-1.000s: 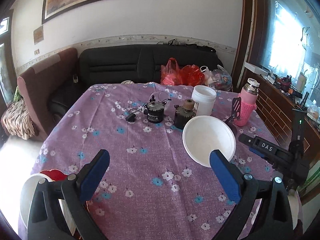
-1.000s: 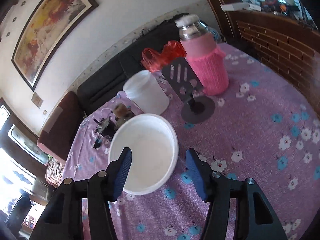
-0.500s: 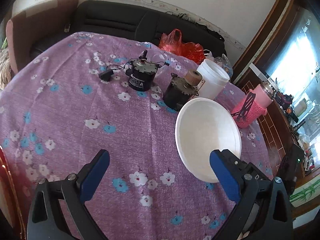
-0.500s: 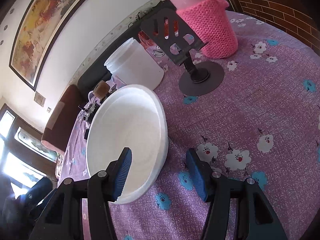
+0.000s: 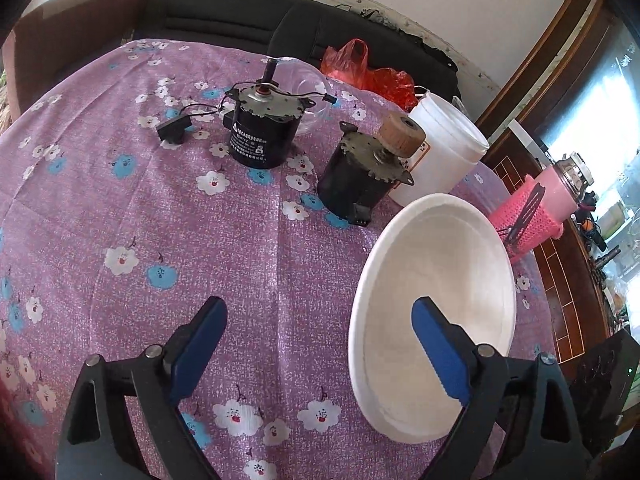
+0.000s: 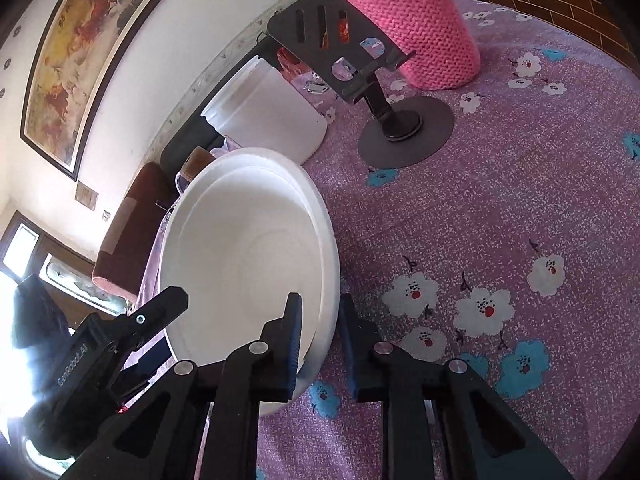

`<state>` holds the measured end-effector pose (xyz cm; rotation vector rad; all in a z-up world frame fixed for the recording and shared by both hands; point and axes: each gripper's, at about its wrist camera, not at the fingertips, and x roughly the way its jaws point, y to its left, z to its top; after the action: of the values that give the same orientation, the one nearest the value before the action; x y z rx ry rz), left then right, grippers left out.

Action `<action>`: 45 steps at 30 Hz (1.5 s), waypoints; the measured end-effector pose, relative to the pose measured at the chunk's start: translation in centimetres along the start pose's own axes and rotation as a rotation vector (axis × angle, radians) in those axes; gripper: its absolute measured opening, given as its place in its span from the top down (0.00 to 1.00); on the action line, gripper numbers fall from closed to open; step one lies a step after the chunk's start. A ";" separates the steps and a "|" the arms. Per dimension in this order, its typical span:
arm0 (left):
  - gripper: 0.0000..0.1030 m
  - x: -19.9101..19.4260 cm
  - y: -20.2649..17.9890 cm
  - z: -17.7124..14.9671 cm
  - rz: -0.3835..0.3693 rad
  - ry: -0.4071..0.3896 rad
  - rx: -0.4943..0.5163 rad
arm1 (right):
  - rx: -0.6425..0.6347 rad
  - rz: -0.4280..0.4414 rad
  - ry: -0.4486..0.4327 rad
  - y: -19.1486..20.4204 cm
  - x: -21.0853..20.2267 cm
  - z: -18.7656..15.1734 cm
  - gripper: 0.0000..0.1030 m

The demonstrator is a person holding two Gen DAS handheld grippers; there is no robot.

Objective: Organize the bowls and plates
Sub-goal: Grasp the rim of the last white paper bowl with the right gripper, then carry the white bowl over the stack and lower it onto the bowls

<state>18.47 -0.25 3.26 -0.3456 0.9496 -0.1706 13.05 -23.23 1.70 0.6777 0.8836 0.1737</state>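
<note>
A white bowl (image 5: pixel 440 264) sits on the purple flowered tablecloth (image 5: pixel 200 240), near the table's right side. My left gripper (image 5: pixel 320 306) hovers over it with wide jaws that are closing a little. Its right finger (image 5: pixel 436 344) is above the bowl's inside, and its left finger (image 5: pixel 200 336) is above bare cloth. In the right wrist view the same bowl (image 6: pixel 248 248) fills the left half. My right gripper (image 6: pixel 320 312) is closing on the bowl's near rim, one pad inside the wall and one outside. The left gripper's black body (image 6: pixel 120 340) shows beyond the bowl.
Two black motors (image 5: pixel 260 136) (image 5: pixel 360 184) and a white plastic jar (image 5: pixel 444 152) stand just behind the bowl. A black phone stand (image 6: pixel 400 128) and a pink knit-sleeved bottle (image 6: pixel 420 28) are to its right. A clear glass bowl (image 5: pixel 312 88) and red bag (image 5: pixel 372 76) lie further back.
My left gripper dropped and came in over the bowl from the left. The right gripper sank to the bowl, and its jaws narrowed from half open to pinching the rim.
</note>
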 end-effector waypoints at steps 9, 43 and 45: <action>0.88 0.4 0.4 -0.1 0.019 0.037 0.057 | -0.064 0.026 0.048 2.5 0.7 -0.7 0.83; 0.89 -14.6 -2.9 -5.4 0.368 -0.344 0.367 | -0.267 0.174 -0.016 9.3 -1.1 -4.2 0.83; 0.89 -15.2 -2.9 -5.6 0.371 -0.350 0.367 | -0.271 0.187 -0.024 9.4 -1.4 -4.2 0.83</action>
<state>5.19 0.28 12.91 0.1405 0.6047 0.0570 10.21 -14.41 6.50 0.5071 0.7564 0.4435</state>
